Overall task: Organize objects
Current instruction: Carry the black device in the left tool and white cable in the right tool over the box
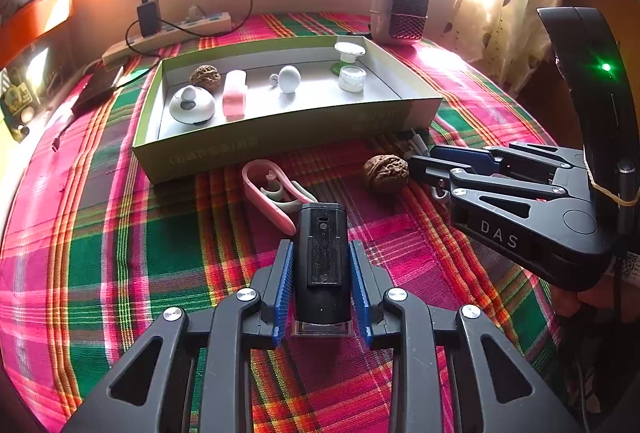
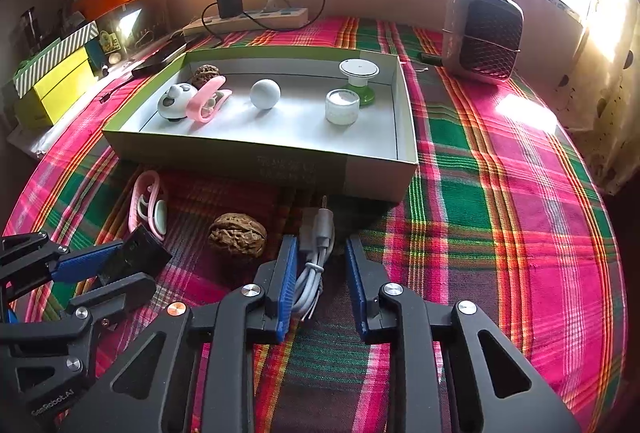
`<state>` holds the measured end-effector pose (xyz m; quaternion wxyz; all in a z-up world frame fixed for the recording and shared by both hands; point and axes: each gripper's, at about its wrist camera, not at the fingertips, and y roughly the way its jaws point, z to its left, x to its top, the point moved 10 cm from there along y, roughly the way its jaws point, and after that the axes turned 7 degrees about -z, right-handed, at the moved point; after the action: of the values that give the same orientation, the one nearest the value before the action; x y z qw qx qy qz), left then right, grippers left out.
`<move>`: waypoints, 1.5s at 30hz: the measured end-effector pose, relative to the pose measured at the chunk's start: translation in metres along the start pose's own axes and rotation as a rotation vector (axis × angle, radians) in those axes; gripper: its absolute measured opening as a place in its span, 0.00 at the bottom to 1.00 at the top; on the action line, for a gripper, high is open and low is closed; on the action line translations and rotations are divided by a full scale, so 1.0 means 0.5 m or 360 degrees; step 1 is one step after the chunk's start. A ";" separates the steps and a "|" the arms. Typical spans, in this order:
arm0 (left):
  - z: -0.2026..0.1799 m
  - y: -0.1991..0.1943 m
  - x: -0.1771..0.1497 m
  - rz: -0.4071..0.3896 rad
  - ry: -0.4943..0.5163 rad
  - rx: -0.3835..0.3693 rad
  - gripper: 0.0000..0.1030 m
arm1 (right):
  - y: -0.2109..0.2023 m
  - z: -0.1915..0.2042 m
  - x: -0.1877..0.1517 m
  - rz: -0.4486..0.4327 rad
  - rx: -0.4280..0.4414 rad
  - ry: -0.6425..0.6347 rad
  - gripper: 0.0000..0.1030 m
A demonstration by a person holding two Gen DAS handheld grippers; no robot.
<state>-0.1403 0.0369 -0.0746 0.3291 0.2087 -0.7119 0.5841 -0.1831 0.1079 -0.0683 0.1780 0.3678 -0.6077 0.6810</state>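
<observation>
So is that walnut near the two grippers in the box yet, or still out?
Out. This walnut lies on the plaid cloth in front of the box; a second walnut already sits inside.

The near end of the black device point(image 1: 322, 265) is covered by the left gripper point(image 1: 322, 287), and whether the blue pads actually press its sides cannot be told. In the right wrist view only its far end is seen. The coiled white cable point(image 2: 310, 275) is half hidden behind the right gripper point(image 2: 320, 287), its lower loops lost under the frame (contact with the right-hand pad cannot be judged). The printing on the tray point(image 1: 280, 141) front wall is too faint to be read. The windows are blown out by glare. Items on the left shelf point(image 2: 56, 81) are cut off and blurred.
</observation>
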 end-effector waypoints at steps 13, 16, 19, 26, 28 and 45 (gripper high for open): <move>-0.001 -0.001 -0.001 -0.0001 -0.0001 0.0000 0.24 | -0.002 0.003 -0.001 -0.0002 0.0005 -0.0002 0.17; -0.001 0.000 -0.001 0.0000 0.0001 0.0001 0.24 | -0.002 0.003 -0.001 -0.0003 0.0004 -0.0003 0.17; 0.000 0.000 -0.001 0.0000 0.0006 0.0008 0.24 | -0.003 0.002 -0.001 -0.0005 0.0006 -0.0003 0.17; 0.002 -0.004 0.000 0.0004 0.0014 0.0021 0.24 | -0.010 -0.002 0.000 -0.0028 0.0012 0.0007 0.17; 0.001 -0.009 0.003 -0.0008 0.0012 0.0020 0.24 | -0.013 -0.003 0.000 -0.0032 0.0018 0.0011 0.17; 0.013 -0.043 0.063 -0.0092 0.0001 0.0060 0.24 | -0.053 -0.005 0.052 -0.0132 0.0081 0.0035 0.17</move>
<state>-0.1493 0.0287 -0.0378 0.3420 0.2353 -0.6944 0.5878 -0.1826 0.1102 -0.0312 0.2031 0.3897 -0.5724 0.6923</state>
